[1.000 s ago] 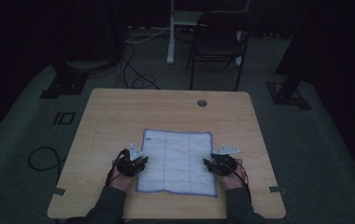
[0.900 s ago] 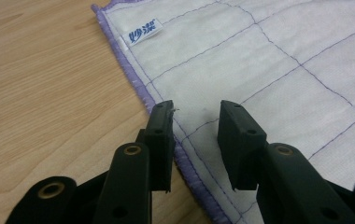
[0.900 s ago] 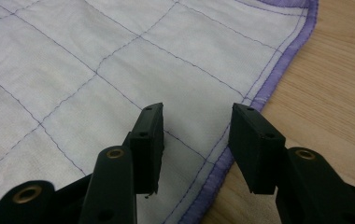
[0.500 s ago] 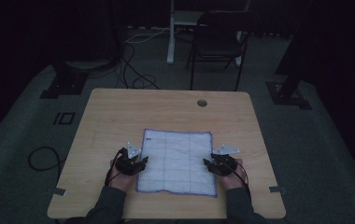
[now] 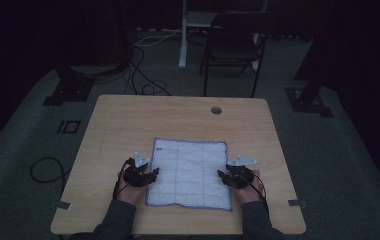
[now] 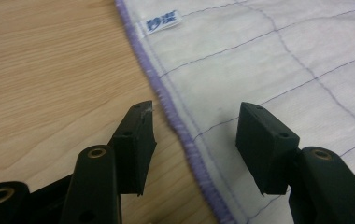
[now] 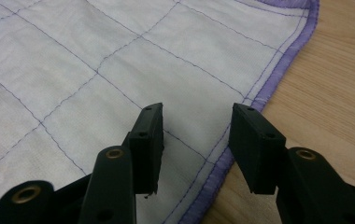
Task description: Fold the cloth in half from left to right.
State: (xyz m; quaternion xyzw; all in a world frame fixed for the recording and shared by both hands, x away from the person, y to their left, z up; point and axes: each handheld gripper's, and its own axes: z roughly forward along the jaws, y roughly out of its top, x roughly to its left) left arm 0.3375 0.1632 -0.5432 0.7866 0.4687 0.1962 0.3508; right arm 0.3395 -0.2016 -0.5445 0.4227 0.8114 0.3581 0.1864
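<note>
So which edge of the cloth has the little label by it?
The cloth's left edge, by the left gripper: the small white label with blue print sits just inside its purple hem, near the far corner.

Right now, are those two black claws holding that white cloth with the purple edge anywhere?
No. Left gripper and right gripper are open over the cloth's side edges.

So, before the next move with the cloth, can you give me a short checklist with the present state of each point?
1. Cloth lies flat on the table: ok.
2. Left tool open: ok; its jaws have just been opening and stand either side of the purple hem, not pressing it.
3. Right tool open: ok, over the cloth's other edge, nothing pinched.
4. Both tools at opposite sides of the cloth: ok.
5. Jaws low enough to catch the hem: cannot tell.
6. Label corner lies flat: ok.
</note>
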